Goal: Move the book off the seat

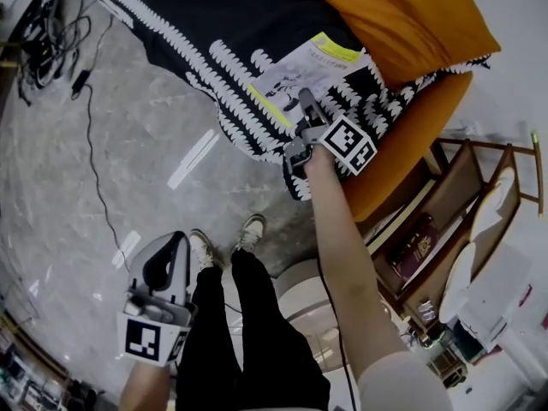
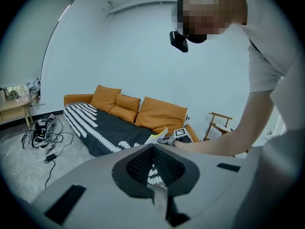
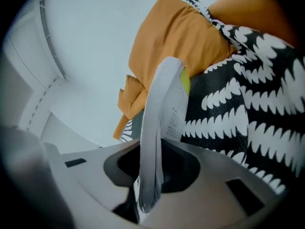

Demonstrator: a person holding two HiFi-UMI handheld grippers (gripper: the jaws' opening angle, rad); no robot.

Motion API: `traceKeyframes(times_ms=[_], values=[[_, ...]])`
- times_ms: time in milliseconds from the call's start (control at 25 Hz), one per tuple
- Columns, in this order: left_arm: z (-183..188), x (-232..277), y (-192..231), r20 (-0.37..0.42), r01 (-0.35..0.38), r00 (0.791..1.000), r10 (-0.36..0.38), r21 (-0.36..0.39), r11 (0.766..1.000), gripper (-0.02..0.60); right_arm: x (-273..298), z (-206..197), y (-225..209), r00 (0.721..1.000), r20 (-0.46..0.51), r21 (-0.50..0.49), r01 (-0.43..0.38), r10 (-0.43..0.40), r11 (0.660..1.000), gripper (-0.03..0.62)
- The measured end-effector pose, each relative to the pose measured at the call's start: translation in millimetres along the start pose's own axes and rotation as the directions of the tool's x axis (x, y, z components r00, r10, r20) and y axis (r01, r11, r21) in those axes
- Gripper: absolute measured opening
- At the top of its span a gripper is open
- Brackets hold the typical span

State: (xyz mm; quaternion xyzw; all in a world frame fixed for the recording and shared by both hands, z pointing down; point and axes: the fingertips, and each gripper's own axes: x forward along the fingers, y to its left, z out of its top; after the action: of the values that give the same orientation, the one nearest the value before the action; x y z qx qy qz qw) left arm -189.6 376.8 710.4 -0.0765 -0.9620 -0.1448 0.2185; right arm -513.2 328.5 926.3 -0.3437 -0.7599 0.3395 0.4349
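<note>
right gripper (image 1: pixel 306 110) clamps the near edge of the book (image 1: pixel 300 75), which is not yet clear of the throw (image 1: pixel 214 24) at the sofa's (image 1: pixel 398 152) right end; carrying it off remains. left gripper (image 1: pixel 167 259) hangs closed and empty, well apart at left.

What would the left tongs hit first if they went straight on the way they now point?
Probably the sofa: its blanket, close to the book held in the right tongs, or the cushion just behind. Nothing shows in the air before it, but depth is unclear.
</note>
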Motion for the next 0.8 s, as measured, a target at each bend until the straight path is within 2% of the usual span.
traceKeyframes(times_ms=[280,520,640,800], values=[[41.8,-18.4,-4.7,0.032,0.024,0.999,-0.025,0.013,1.0,0.017,-49.2,6.9,66.9,0.997,0.004,0.038,-0.071,0.071,0.997,0.089],[74.4,-57.0,-1.6,0.045,0.042,0.998,-0.044,0.046,0.998,0.017,-110.2,15.1,159.4,0.989,0.013,-0.051,-0.147,0.147,0.988,0.089],[99.8,-76.9,1.7,0.088,0.04,0.995,-0.046,0.065,0.997,0.017,-142.8,25.6,202.1,0.986,0.032,-0.125,-0.157,0.162,0.98,0.089],[130.3,-113.6,0.7,0.136,0.037,0.99,-0.047,0.071,0.997,0.017,-183.4,35.3,265.4,0.968,0.07,-0.149,-0.228,0.24,0.962,0.089]])
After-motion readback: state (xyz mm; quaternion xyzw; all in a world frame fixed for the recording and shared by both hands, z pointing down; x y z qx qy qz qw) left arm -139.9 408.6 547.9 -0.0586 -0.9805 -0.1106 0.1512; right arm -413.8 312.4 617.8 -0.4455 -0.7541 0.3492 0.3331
